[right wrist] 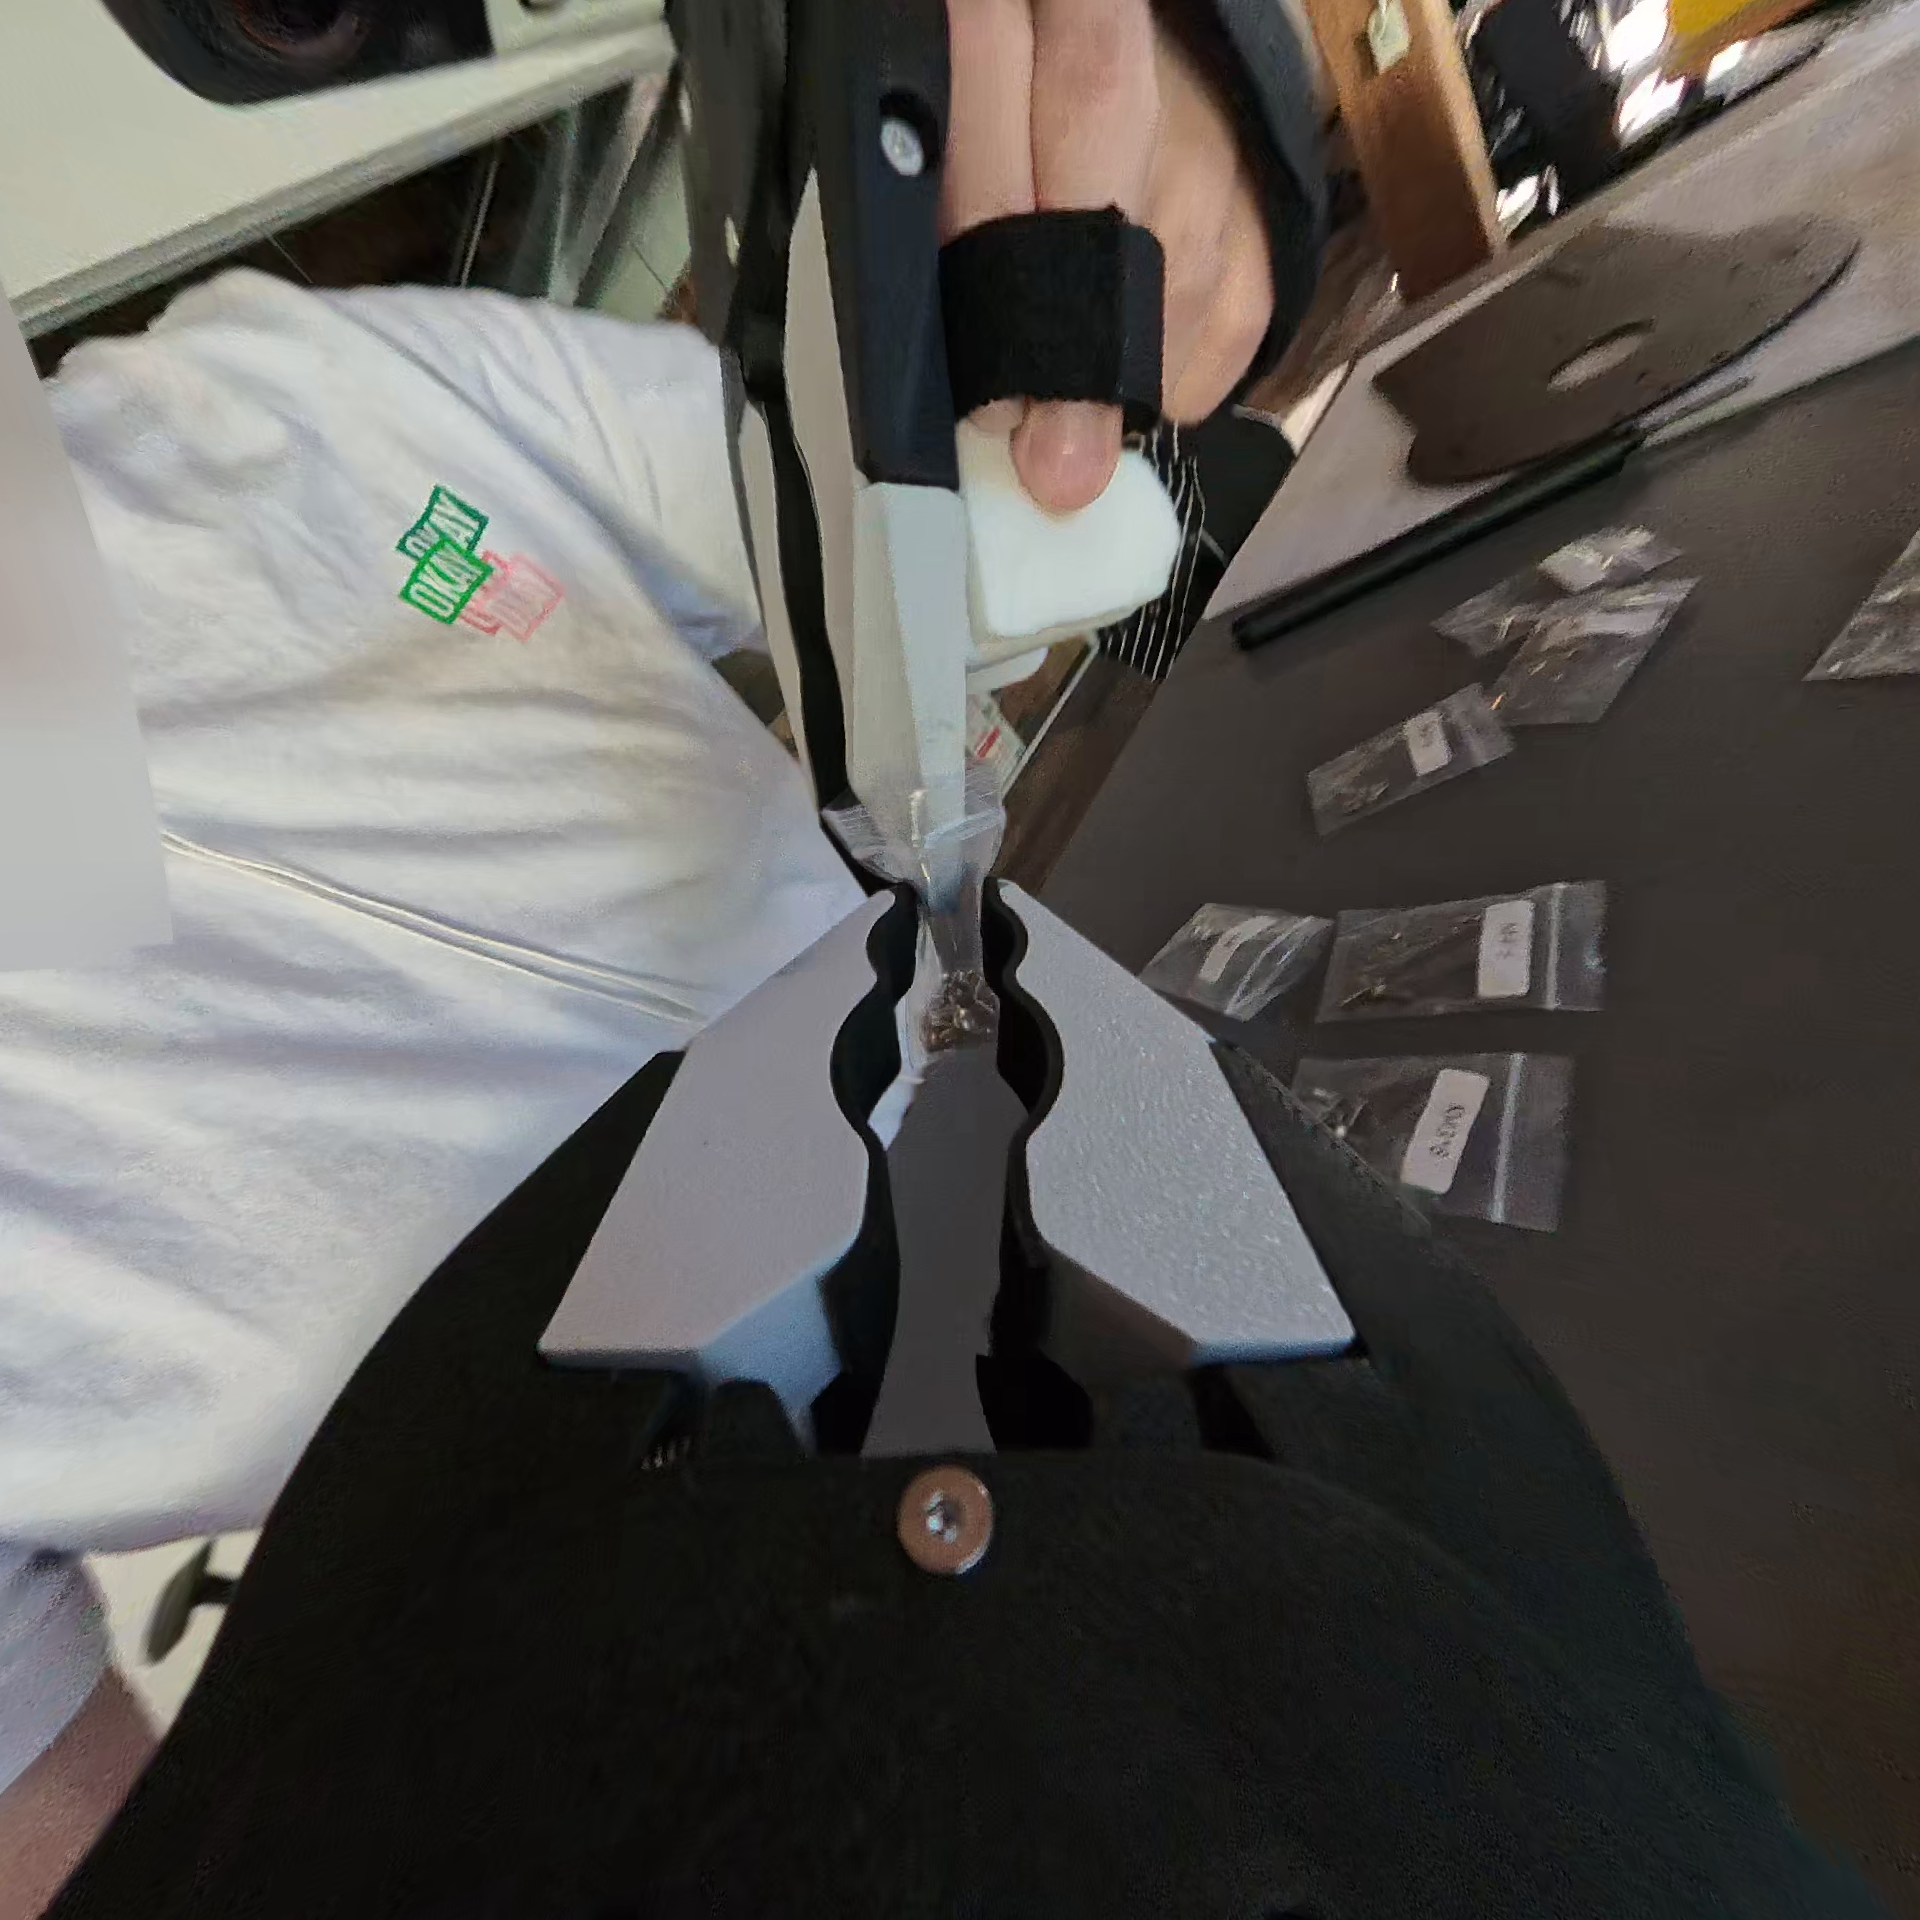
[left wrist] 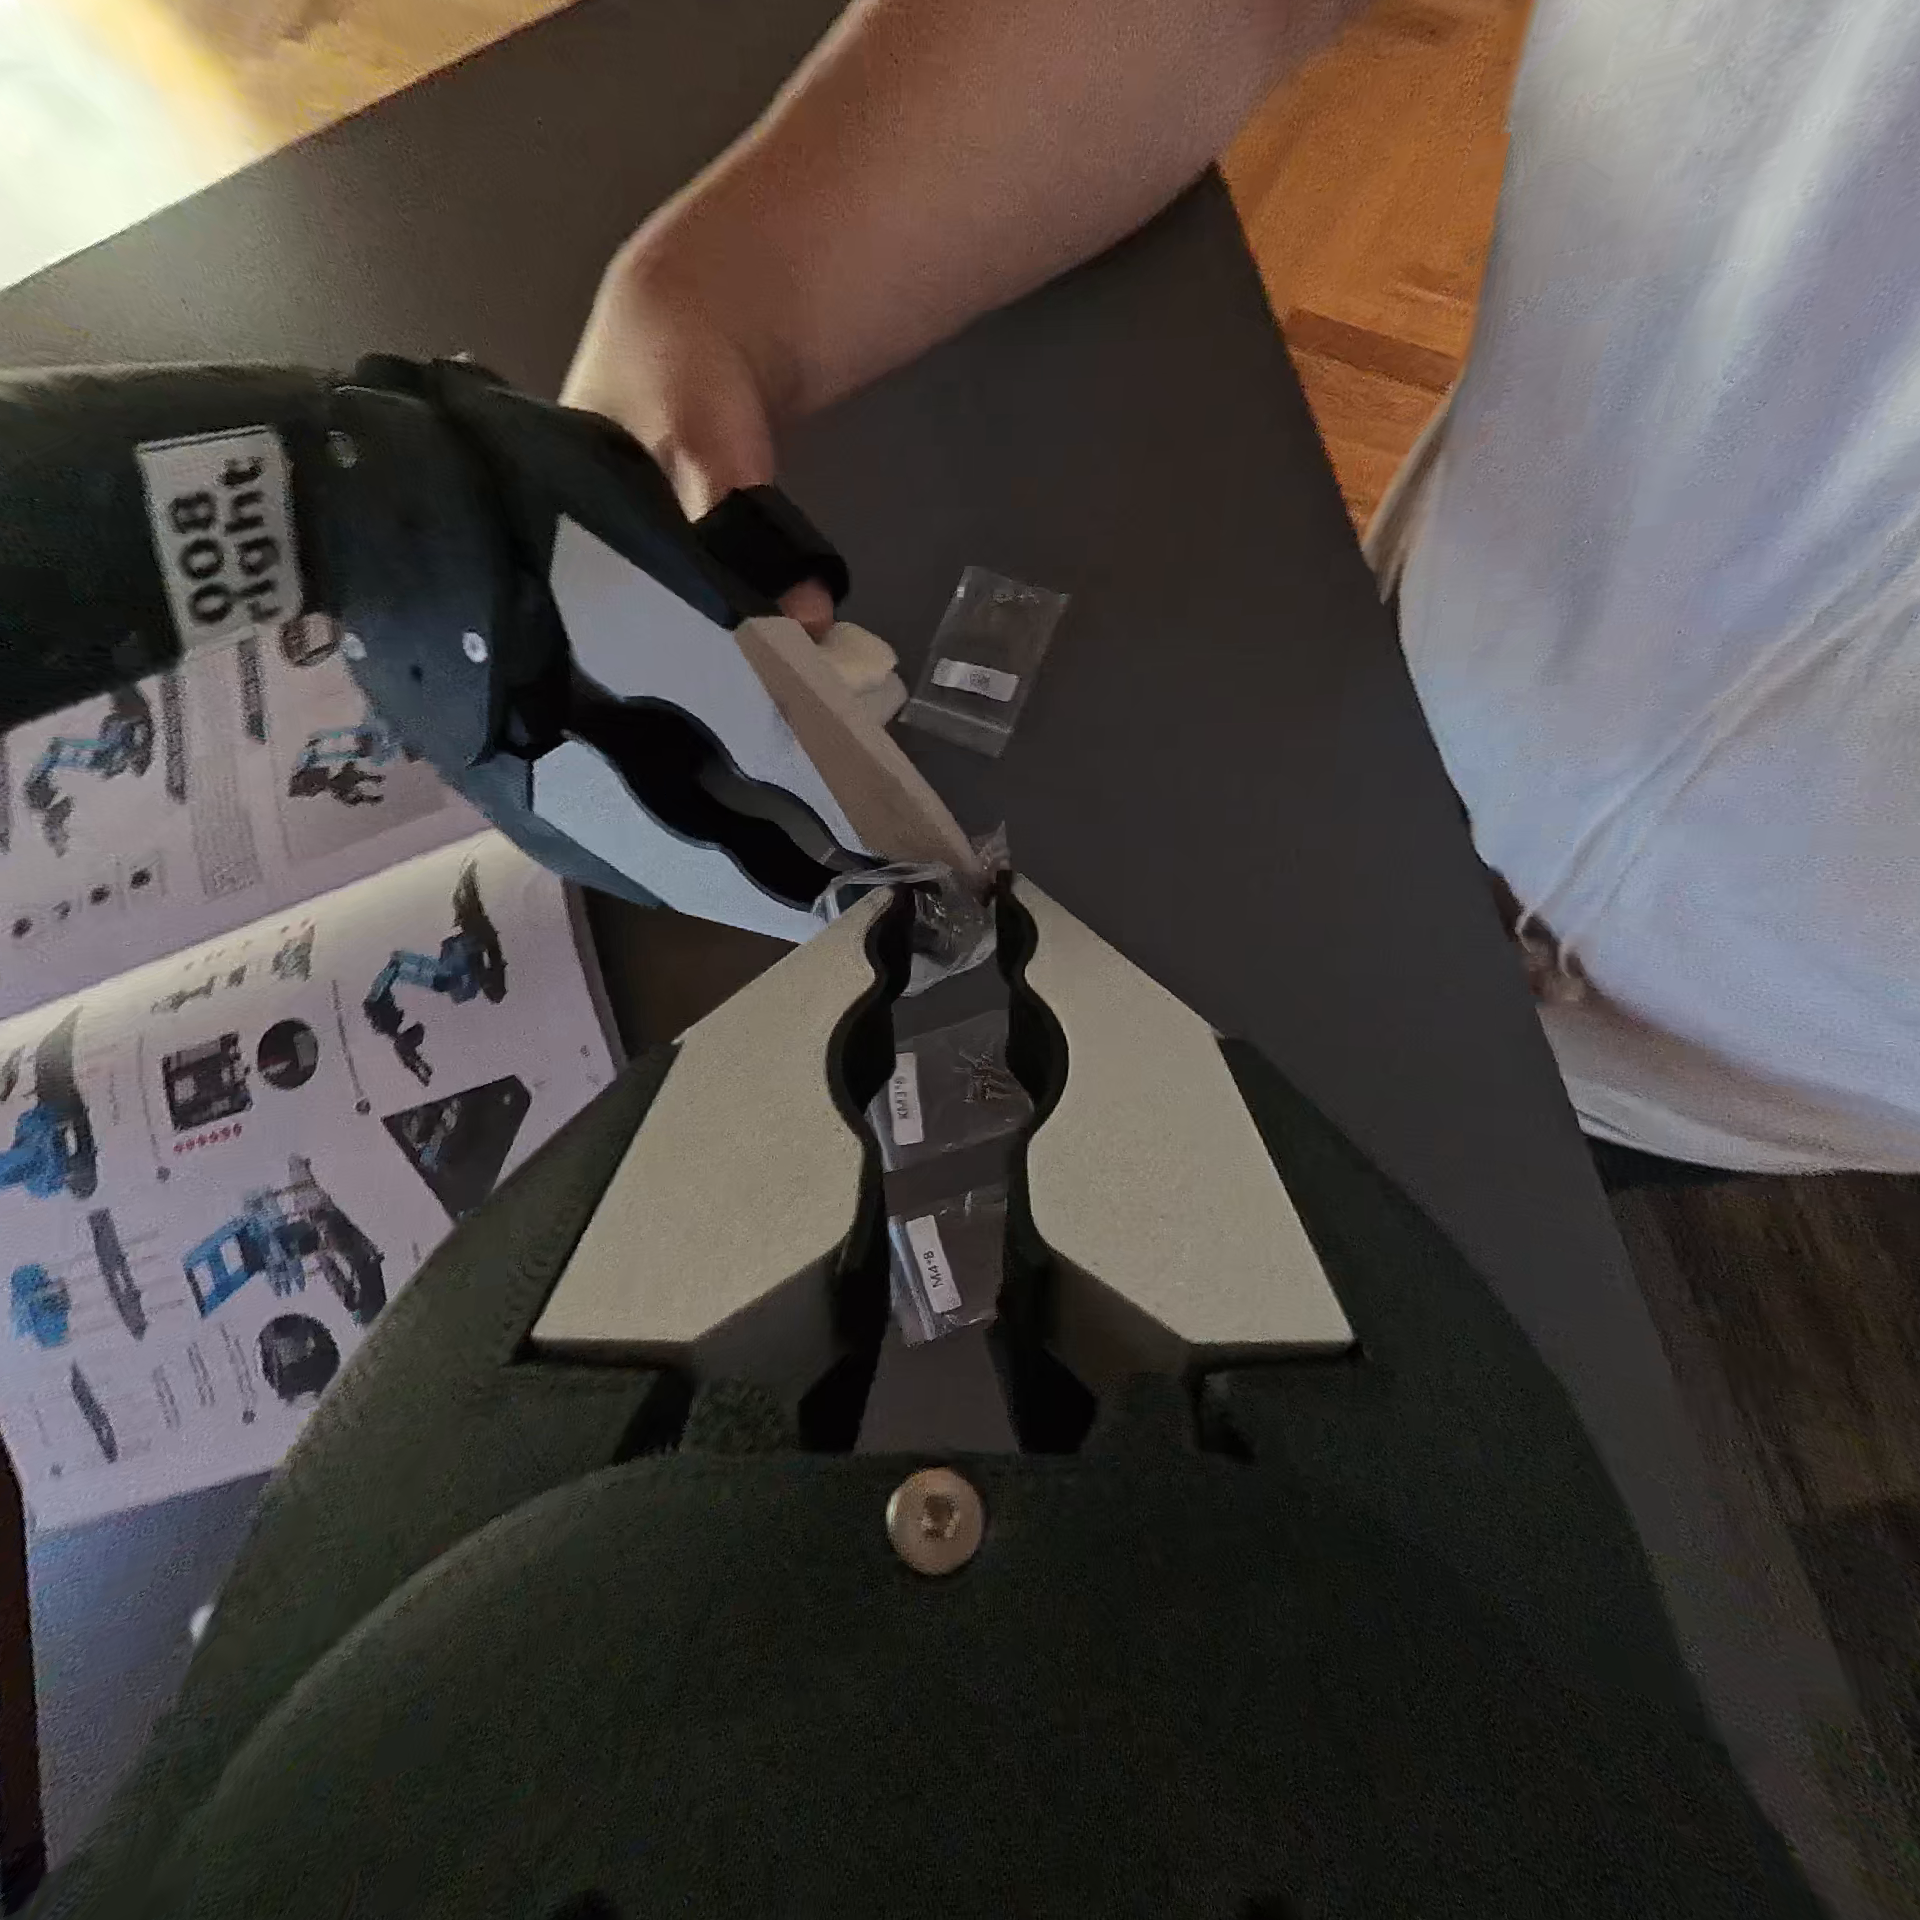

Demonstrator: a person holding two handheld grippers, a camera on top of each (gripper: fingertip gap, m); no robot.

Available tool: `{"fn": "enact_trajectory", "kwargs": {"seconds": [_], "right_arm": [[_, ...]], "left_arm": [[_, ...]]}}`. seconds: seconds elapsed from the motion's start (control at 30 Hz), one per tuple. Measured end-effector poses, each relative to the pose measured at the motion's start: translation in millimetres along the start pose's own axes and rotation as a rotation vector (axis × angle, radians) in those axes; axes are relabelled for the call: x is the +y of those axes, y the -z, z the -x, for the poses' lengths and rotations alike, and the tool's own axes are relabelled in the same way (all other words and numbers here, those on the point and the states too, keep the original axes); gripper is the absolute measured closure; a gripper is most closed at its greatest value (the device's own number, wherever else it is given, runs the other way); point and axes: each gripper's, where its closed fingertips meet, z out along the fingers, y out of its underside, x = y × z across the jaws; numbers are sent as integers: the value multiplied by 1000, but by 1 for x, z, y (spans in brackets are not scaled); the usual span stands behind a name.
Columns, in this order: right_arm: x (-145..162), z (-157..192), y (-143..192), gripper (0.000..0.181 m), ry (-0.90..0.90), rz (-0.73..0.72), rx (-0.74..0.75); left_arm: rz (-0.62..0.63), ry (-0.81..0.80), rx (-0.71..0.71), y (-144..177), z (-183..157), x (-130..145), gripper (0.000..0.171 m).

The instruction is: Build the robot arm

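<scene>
A small clear zip bag of dark screws (left wrist: pixel 940 925) hangs in the air between both grippers, above the dark table (left wrist: pixel 1195 623). My left gripper (left wrist: pixel 945 899) is shut on one end of it. My right gripper (left wrist: pixel 904 868) reaches in from the left and pinches the same bag. In the right wrist view my right gripper (right wrist: pixel 951 899) grips the bag (right wrist: pixel 951 997) just above the screws. The left gripper (right wrist: pixel 920 831) comes down from above and clamps the bag's sealed top edge. The two pairs of fingertips nearly touch.
Several labelled screw bags (right wrist: pixel 1465 961) lie on the table to the right, with a black rod (right wrist: pixel 1455 551) and a dark plate (right wrist: pixel 1610 364) behind. Another bag (left wrist: pixel 982 660) lies near an open illustrated booklet (left wrist: pixel 260 1143). A person in a white shirt (right wrist: pixel 416 831) stands close. My left and right fingertips are right by each other.
</scene>
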Motion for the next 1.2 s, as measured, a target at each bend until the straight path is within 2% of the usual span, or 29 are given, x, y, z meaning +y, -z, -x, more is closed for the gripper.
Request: {"fn": "enact_trajectory", "kwargs": {"seconds": [0.13, 0.27, 0.43, 0.67, 0.8, 0.97, 1.03, 1.1, 1.17, 1.2], "right_arm": [[4, -2, -2, 171, -91, 26, 33], [1, -4, -5, 171, -149, -65, 52], [0, -2, -12, 169, -186, -185, 37], [7, -17, -26, 160, -221, -240, 69], [-3, -24, -26, 142, -205, -297, 113], [-24, -30, 4, 130, -55, -410, 258], [-29, -39, 24, 124, -5, -454, 375], [-30, -46, 44, 117, 85, -476, 563], [-34, -48, 65, 100, 242, -476, 843], [-39, -42, 67, 98, 339, -468, 943]], "left_arm": [[16, -17, 133, 0, -6, 5, 164], [-31, 23, 295, 4, -12, 9, 171], [-89, 130, 504, 10, -20, 8, 171], [-44, 162, 561, 10, -33, 26, 171], [-32, 188, 537, 17, -35, 35, 171], [-8, 309, 454, 19, -20, 53, 171], [-3, 394, 400, 19, -9, 59, 171], [-14, 526, 357, 20, 4, 62, 171], [-33, 683, 298, 19, 18, 65, 171], [-35, 771, 258, 19, 27, 68, 171]]}}
